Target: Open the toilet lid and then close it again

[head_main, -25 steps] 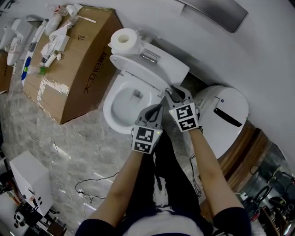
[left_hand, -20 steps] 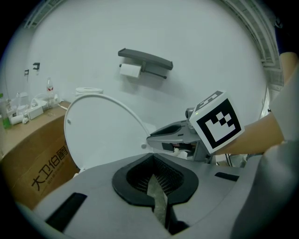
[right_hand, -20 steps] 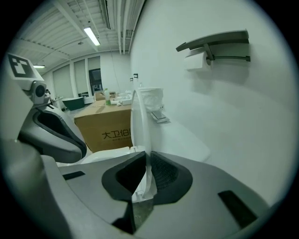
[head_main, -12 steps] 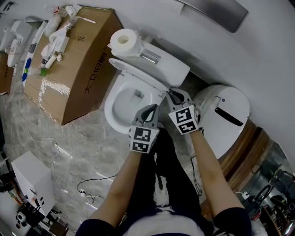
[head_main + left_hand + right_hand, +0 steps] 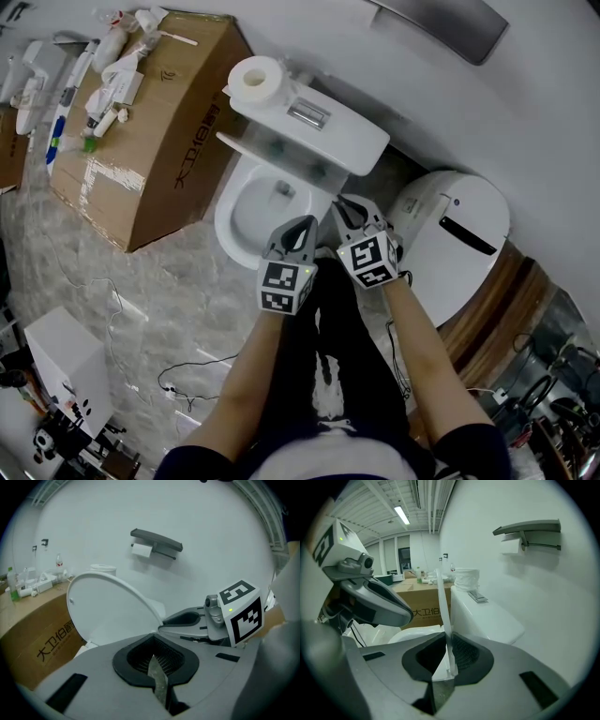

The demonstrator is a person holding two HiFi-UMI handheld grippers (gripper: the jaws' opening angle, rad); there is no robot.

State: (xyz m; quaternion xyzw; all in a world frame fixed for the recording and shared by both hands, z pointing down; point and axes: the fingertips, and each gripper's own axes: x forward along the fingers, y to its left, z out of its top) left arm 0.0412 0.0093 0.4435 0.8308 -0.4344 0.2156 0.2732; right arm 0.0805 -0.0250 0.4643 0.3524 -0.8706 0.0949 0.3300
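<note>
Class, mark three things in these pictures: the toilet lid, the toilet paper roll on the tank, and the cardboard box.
toilet lid (image 5: 108, 613): left gripper view, its underside.
toilet paper roll (image 5: 254, 79): head view, its top end.
cardboard box (image 5: 178, 80): head view, bare top panel.

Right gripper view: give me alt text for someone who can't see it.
The right tongs have just closed on the thin edge of the raised white toilet lid, seen edge-on. Beyond it are the white tank, a cardboard box and a wall-mounted paper holder.
</note>
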